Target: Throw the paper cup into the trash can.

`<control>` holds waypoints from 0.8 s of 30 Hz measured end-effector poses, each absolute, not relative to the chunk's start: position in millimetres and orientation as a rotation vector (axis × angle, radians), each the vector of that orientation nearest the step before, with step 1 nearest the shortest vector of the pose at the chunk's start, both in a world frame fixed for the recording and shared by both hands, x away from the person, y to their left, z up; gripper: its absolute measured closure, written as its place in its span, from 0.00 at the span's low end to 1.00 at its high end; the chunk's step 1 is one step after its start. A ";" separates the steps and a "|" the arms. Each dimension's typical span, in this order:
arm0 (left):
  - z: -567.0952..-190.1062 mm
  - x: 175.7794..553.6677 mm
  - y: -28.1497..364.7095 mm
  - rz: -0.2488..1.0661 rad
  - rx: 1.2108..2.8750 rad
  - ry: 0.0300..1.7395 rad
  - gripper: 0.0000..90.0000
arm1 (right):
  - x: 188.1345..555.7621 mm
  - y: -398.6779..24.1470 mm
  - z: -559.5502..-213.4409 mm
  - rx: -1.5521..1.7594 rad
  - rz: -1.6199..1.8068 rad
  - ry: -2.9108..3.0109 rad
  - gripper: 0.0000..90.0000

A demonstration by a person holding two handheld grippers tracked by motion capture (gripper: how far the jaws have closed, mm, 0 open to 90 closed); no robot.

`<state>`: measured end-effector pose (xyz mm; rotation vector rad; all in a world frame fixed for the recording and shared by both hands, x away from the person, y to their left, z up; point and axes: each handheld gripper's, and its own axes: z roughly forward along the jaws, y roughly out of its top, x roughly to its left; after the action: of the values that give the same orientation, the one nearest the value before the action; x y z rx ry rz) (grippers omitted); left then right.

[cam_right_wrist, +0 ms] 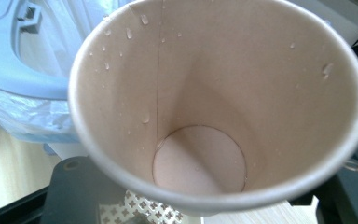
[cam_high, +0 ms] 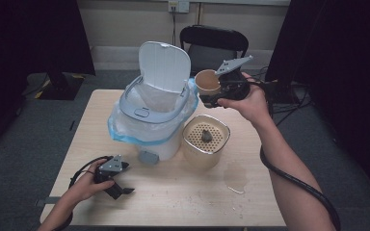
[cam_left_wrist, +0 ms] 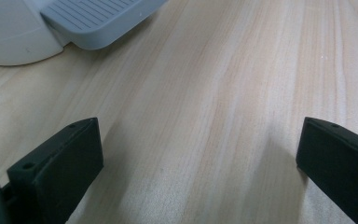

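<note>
A brown paper cup (cam_high: 207,81) hangs in the air just right of the white pedal bin (cam_high: 149,120), above a beige canister (cam_high: 205,149). My right gripper (cam_high: 210,96) is shut on the cup's wall. In the right gripper view the cup (cam_right_wrist: 205,116) is empty, with water drops on its inner wall, and one black finger (cam_right_wrist: 77,191) shows under its rim. My left gripper (cam_high: 120,192) rests on the table near the front left, open with bare wood between its jaws (cam_left_wrist: 200,163).
The bin's lid (cam_high: 165,65) stands up and a blue-edged bag (cam_high: 125,130) lines it; its grey pedal (cam_left_wrist: 93,21) faces the left gripper. The canister has a perforated top (cam_high: 205,132). A small puddle (cam_high: 236,180) lies front right. A black chair (cam_high: 214,41) stands behind the table.
</note>
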<state>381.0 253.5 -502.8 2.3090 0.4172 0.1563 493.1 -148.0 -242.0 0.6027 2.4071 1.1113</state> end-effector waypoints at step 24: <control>-502.8 381.0 253.5 0.157 2.309 0.417 0.00 | 492.6 -108.7 -224.5 0.517 1.177 2.450 0.35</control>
<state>381.0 253.5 -502.8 2.3091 0.4167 0.1566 492.6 -108.7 -224.5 0.5166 2.4504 1.1765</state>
